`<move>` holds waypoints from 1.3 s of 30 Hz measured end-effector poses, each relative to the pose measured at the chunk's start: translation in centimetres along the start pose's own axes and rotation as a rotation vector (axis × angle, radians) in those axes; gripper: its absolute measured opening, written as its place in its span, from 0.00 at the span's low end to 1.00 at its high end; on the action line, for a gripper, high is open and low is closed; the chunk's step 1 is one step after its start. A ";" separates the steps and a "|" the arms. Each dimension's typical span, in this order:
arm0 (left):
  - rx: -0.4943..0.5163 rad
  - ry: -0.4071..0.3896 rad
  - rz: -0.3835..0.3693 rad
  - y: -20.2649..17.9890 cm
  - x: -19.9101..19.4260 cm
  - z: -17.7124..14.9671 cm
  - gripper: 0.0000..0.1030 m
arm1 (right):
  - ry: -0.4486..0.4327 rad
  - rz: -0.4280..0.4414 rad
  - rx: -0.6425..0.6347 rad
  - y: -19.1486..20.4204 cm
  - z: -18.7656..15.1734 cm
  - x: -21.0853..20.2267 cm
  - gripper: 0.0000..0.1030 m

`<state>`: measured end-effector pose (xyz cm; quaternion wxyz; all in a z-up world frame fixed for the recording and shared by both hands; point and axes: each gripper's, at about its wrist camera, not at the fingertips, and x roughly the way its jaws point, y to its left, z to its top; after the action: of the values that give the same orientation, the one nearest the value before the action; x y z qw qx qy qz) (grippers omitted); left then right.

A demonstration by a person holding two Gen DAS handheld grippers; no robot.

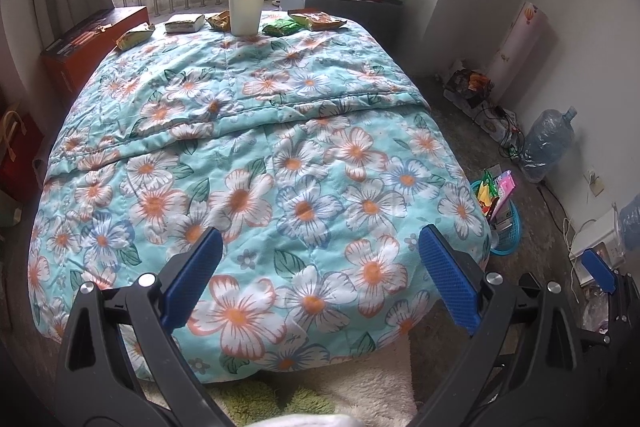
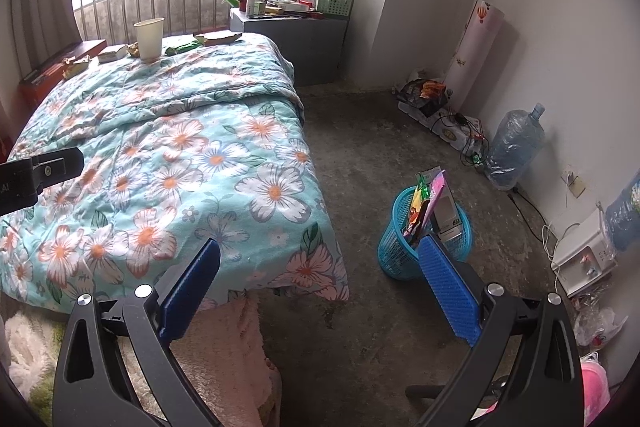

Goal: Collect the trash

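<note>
Left wrist view: the left gripper (image 1: pixel 320 267) is being held wide open and empty over the quilt (image 1: pixel 256 155). Wrappers (image 1: pixel 282 27) are lying beside the cup (image 1: pixel 246 11) at the far edge. The right gripper (image 2: pixel 320 267) is likewise being held open, near the blue basket (image 2: pixel 394 247) on the floor.

A cup (image 1: pixel 246 11) stands on the bed (image 1: pixel 256 163) at its far end, wrappers (image 1: pixel 134 39) left and right of it. A basket (image 2: pixel 424 239) sits on the floor right of the bed, with packets (image 2: pixel 430 201) in it. A jug (image 2: pixel 514 147) stands beyond the basket at the wall.
</note>
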<state>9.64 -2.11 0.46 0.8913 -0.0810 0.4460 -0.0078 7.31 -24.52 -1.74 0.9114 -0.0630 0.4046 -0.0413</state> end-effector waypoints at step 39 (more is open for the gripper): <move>0.000 0.005 -0.002 0.1 0.2 -0.3 0.91 | 0.004 0.001 -0.007 0.1 -0.1 0.0 0.94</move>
<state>9.55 -2.04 0.08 0.8903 -0.0813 0.4480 -0.0088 7.29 -24.42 -1.82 0.9103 -0.0660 0.4068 -0.0398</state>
